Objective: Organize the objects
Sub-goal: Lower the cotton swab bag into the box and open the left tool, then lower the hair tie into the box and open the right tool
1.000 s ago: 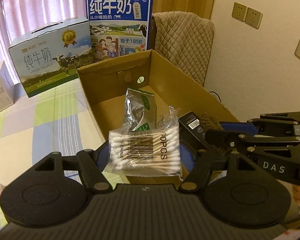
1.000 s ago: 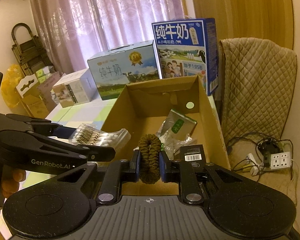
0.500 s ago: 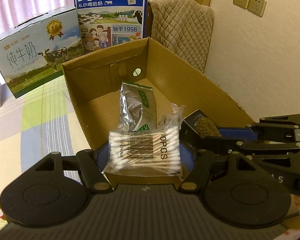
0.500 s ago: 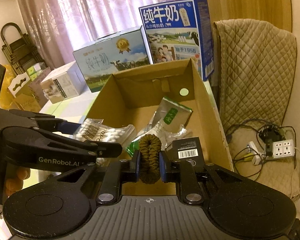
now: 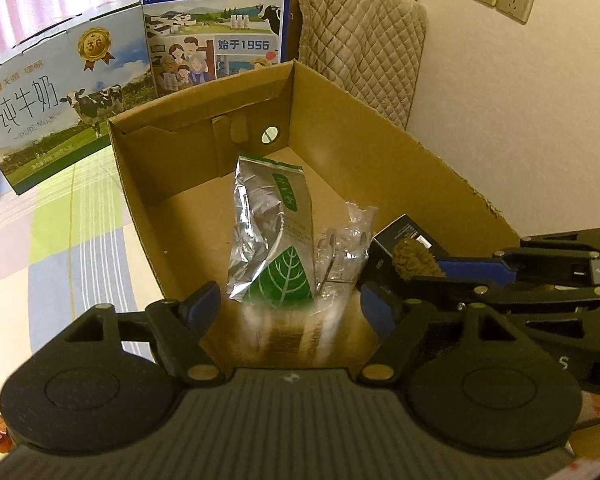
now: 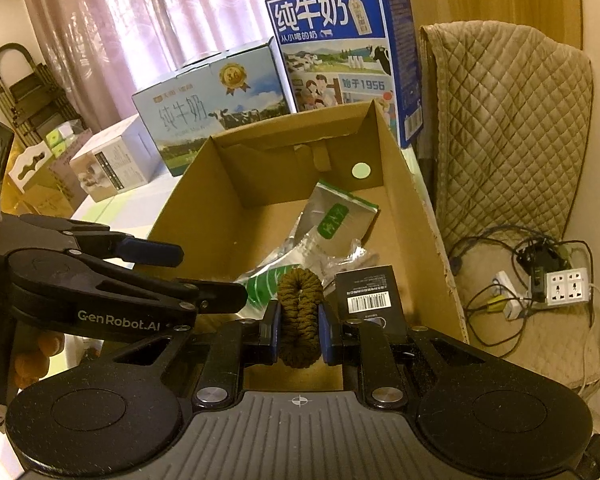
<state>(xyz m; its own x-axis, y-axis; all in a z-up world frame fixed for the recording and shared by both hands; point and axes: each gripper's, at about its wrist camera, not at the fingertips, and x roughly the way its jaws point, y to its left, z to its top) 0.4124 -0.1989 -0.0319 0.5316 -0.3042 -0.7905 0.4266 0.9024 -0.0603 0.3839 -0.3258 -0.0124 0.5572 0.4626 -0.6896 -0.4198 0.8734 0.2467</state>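
Observation:
My left gripper [image 5: 290, 304] stands open over the near end of the open cardboard box [image 5: 380, 152]. Just below its fingers, the cotton swab pack [image 5: 292, 332] shows as a blur, free of the pads. Inside the box lie a silver tea pouch [image 5: 272, 236], a clear plastic bag [image 5: 344, 248] and a small black box [image 5: 392, 236]. My right gripper [image 6: 300, 320] is shut on a brown hair scrunchie [image 6: 300, 292], held upright above the box's near right corner beside the black box [image 6: 368, 296]. The left gripper [image 6: 204, 276] appears there at the left.
Two milk cartons [image 5: 60, 100] [image 5: 212, 20] stand behind the box on a checked cloth [image 5: 60, 240]. A quilted cover [image 5: 360, 40] hangs to the right by the wall. A power strip with cables [image 6: 560, 288] lies on the floor at the right.
Both grippers moved forward over the box. My left gripper opened and the cotton swab pack dropped out of it. The right gripper kept hold of the scrunchie.

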